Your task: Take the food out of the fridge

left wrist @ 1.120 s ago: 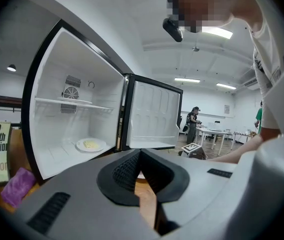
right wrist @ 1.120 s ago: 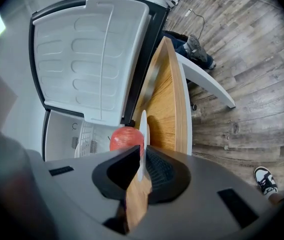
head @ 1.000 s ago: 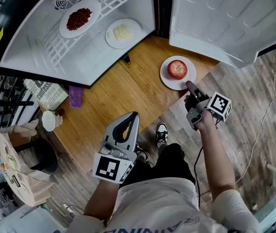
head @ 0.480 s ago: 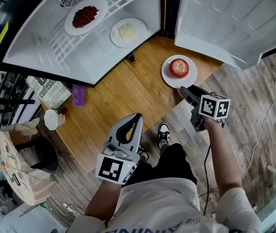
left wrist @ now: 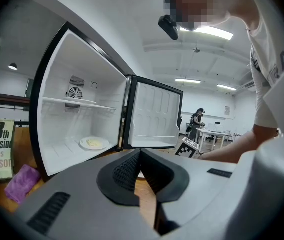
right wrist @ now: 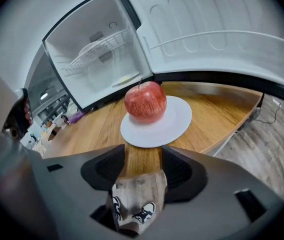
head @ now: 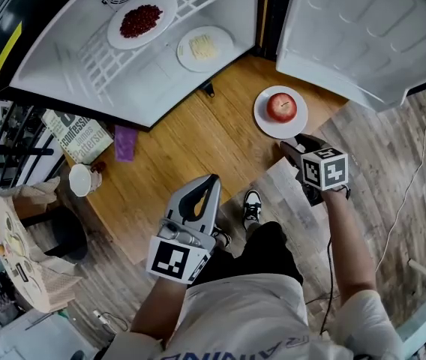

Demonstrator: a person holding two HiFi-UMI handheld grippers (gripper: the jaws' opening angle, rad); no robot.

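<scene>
Head view puts your right tongs (head: 292,145), jaws just opened and empty, just short of the red apple (head: 281,106) on its white plate (head: 262,123) on the surface (head: 183,148); your left tongs (head: 207,186) are together. Ahead and leftward in the fridge (head: 85,88) wait pale food (head: 204,47), low, and red bits (head: 141,21) on the rack (head: 100,60).

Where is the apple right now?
In the head view the apple sits on a white plate, right of middle on the wooden table. It is just outside the open fridge, near the door.
</scene>
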